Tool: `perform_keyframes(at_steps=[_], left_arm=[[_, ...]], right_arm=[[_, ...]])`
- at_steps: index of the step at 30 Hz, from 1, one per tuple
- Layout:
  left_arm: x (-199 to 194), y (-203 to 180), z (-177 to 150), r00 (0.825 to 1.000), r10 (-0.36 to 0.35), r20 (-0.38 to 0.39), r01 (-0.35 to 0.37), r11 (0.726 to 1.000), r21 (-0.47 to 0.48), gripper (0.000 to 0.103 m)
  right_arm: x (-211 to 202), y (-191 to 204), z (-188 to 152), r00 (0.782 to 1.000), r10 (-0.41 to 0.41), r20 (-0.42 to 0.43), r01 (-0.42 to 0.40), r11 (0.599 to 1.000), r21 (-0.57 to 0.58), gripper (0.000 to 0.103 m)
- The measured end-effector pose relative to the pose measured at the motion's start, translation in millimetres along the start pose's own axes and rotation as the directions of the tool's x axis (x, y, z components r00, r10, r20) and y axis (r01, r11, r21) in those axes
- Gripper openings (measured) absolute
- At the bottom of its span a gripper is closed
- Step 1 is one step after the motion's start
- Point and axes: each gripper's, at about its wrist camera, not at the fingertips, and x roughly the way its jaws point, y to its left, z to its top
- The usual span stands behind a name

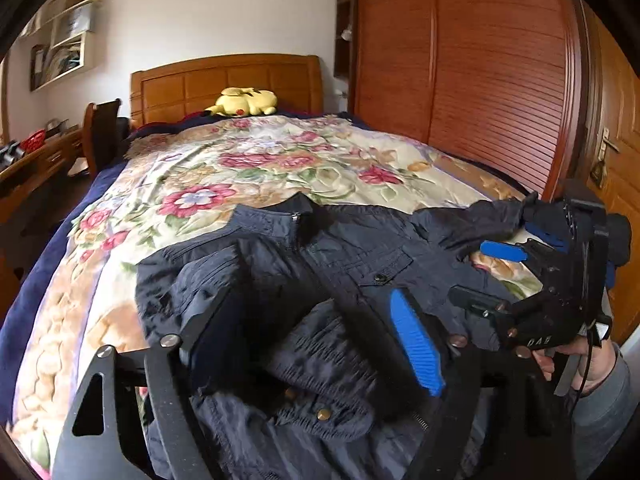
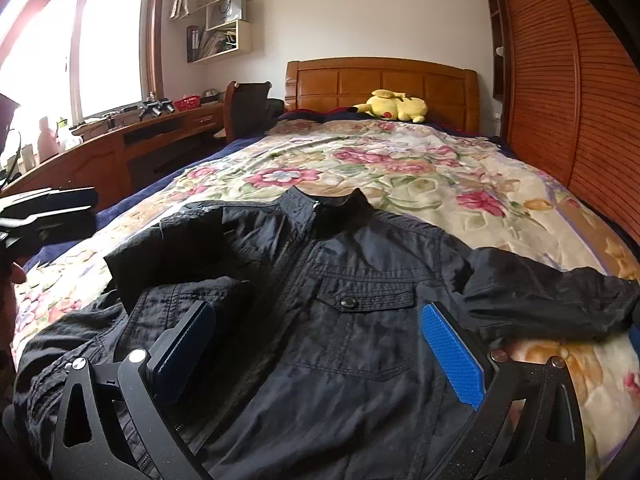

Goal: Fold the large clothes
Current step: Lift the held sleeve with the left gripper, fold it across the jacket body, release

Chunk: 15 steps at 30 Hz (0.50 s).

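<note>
On the bed [image 2: 400, 168] the jacket [image 2: 340, 340] lies face up, one sleeve [image 1: 320, 344] already folded across its chest, so the wide-open, empty right hand-held gripper [image 2: 320, 340] should probably pinch the outflung sleeve [image 2: 552, 300] near its cuff and carry it flat inward, while only the left view shows that gripper from outside, beyond the equally open, empty left hand-held gripper [image 1: 316, 336].

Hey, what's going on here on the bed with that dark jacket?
A person with a handheld gripper in each hand is folding a dark navy jacket laid front-up on a floral bedspread. One sleeve already lies folded across the chest; the other sleeve is still stretched out to the side. The left gripper and the right gripper are both open above the jacket, gripping nothing.
</note>
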Motion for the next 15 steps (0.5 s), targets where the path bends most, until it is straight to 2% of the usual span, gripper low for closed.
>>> perform_keyframes(at_steps=[8, 15], left_arm=[[-9.6, 40.0, -45.8, 0.994, 0.112, 0.01, -0.111, 0.991, -0.074, 0.083], [-7.1, 71.6, -83.9, 0.985, 0.172, -0.024, -0.174, 0.974, -0.145, 0.083]], right_arm=[[12.7, 16.4, 2.5, 0.995, 0.096, -0.023, -0.096, 0.995, -0.021, 0.103], [25.1, 47.1, 0.0, 0.975, 0.212, -0.069, -0.217, 0.973, -0.083, 0.101]])
